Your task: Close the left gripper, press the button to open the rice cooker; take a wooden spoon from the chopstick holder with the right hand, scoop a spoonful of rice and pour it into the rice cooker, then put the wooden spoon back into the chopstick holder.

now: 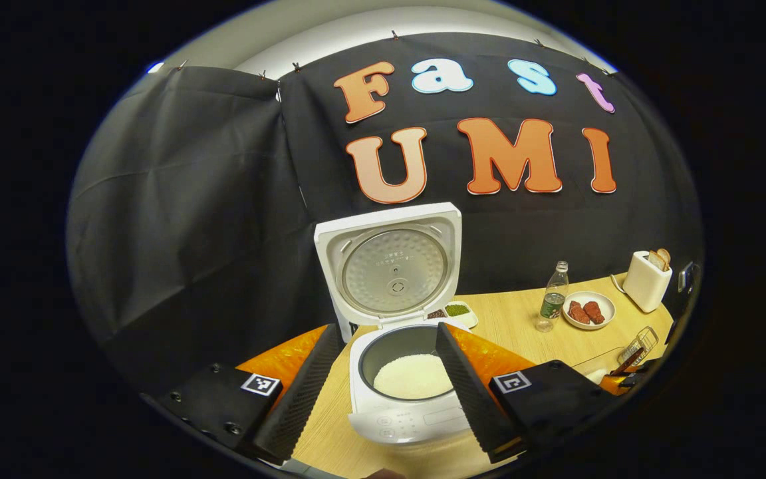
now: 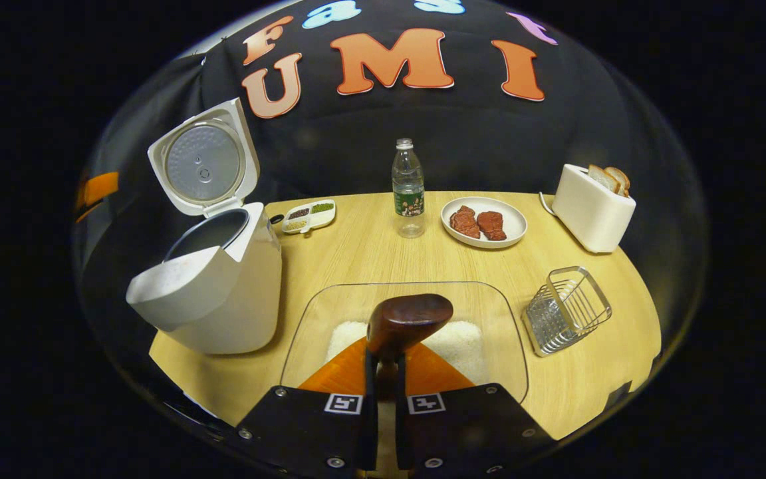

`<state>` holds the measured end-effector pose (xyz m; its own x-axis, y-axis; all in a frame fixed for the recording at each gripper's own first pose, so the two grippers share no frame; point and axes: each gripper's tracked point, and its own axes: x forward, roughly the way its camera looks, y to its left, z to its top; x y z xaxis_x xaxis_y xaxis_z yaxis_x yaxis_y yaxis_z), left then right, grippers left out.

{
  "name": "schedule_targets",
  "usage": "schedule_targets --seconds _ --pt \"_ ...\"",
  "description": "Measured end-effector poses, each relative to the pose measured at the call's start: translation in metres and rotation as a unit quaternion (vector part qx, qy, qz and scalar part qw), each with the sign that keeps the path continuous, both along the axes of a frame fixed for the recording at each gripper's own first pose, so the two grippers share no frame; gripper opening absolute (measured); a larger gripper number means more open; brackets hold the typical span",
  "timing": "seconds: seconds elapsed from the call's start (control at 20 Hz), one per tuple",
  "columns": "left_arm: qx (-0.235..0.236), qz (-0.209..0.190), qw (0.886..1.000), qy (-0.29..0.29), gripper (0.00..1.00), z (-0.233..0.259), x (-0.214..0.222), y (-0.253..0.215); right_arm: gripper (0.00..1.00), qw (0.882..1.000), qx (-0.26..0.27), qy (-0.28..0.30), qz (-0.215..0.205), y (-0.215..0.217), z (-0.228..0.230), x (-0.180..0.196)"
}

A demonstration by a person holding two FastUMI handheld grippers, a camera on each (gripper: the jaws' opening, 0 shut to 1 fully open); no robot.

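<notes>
Table: your booth's wooden tabletop (image 2: 370,253) runs back to the black cloth wall, and everything stands on it.
Rice cooker: the white rice cooker (image 2: 223,293) sits at the table's left side with its lid (image 1: 389,266) swung fully upright; from the left gripper view you look straight into the inner pot (image 1: 409,362), which has white rice in its bottom.
Left gripper: your left gripper (image 1: 389,392) hangs in front of the cooker with its jaws spread wide, one finger on each side of the pot opening, gripping nothing.
Right gripper: your right gripper (image 2: 383,372) has its jaws drawn almost together on the handle of the wooden spoon (image 2: 409,319); the dark bowl of the spoon sticks out ahead of the fingers.
Rice tray: the spoon bowl is over the clear glass tray (image 2: 403,332), which holds a patch of white rice; whether it touches the rice you cannot tell.
Chopstick holder: the wire chopstick holder (image 2: 566,309) stands just right of the tray.
Back of table: a divided dish of grains (image 2: 310,216), a plastic bottle (image 2: 408,189), a plate of meat (image 2: 483,223) and a white toaster (image 2: 592,206) with bread slices line up along the far edge.
</notes>
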<state>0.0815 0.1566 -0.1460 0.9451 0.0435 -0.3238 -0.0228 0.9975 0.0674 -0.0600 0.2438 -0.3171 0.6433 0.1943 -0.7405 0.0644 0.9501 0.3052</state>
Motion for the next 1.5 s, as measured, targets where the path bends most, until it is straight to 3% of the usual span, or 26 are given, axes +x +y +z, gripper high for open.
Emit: schedule_targets --seconds 0.35,0.7,0.95,1.2,1.4,1.5 --pt "-0.004 0.004 1.000 0.002 0.97 -0.003 -0.001 0.005 0.11 0.996 0.073 0.039 -0.024 0.007 0.000 0.006" --pt "-0.002 0.006 1.000 0.002 0.97 -0.004 -0.002 0.009 0.11 0.980 0.177 0.087 -0.039 0.004 -0.009 0.015" --pt "0.003 -0.003 1.000 -0.001 0.97 0.003 -0.004 0.004 0.11 0.948 0.286 0.111 -0.080 -0.010 -0.013 0.018" --pt "-0.007 -0.009 1.000 -0.002 1.00 0.007 -0.002 -0.010 0.11 0.896 0.405 0.109 -0.146 -0.039 -0.009 0.018" --pt "-0.005 -0.013 1.000 -0.008 0.97 0.013 -0.004 -0.021 0.10 0.890 0.412 0.100 -0.169 -0.065 -0.006 0.014" --pt "-0.003 -0.021 1.000 -0.009 1.00 0.014 -0.007 -0.027 0.10 0.880 0.431 0.087 -0.179 -0.078 0.007 0.017"
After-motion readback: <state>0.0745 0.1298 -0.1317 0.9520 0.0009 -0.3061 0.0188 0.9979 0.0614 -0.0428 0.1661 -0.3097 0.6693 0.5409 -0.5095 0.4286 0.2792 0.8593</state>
